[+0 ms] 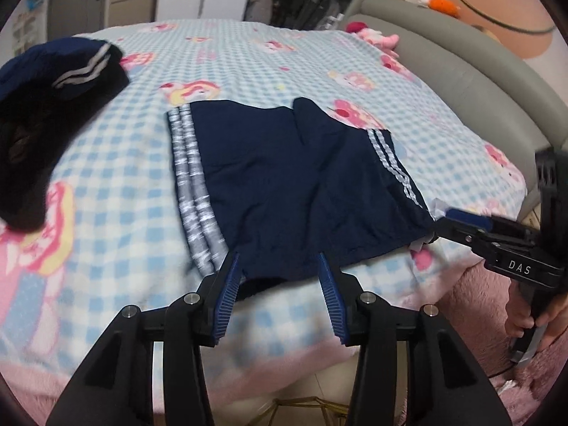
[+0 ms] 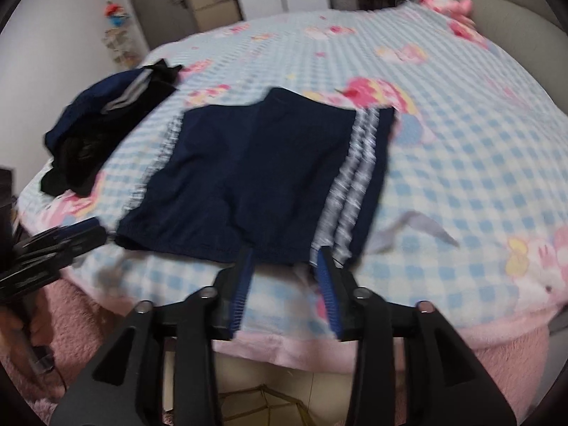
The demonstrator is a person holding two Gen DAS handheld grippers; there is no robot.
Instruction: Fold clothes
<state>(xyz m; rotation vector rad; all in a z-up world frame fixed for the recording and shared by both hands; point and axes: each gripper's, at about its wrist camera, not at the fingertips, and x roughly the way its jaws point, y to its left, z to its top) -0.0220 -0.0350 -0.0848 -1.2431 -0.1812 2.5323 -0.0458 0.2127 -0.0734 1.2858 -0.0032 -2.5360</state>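
One pair of navy shorts (image 1: 284, 177) lies spread flat on the checked blanket (image 1: 248, 64), waistband toward me at the blanket's near edge, the two legs pointing away. As I read it, the laying-out is done and no fold has been made yet: both white-striped sides are still out at full width.

My left gripper (image 1: 280, 266) sits at the waistband on the shorts' left half, jaws about half open. The hem lies between the blue pads, but they stand clear of the cloth on either side, so I hold nothing there. My right gripper (image 2: 285, 266) is at the waistband near the shorts' right stripes, jaws likewise parted partway with the pads not pressing. Seen from the left wrist, the right gripper's tip is at the shorts' right waist corner, beside a small white tag; whether it brushes the fabric I cannot tell.

A dark heap of other clothes (image 2: 106, 124) sits well to the left of the shorts, unfolded as far as I can see, with one striped navy piece on top.

So I judge the job early: these shorts need every fold, likely side over side, then hem to waist, and the heap remains after that.
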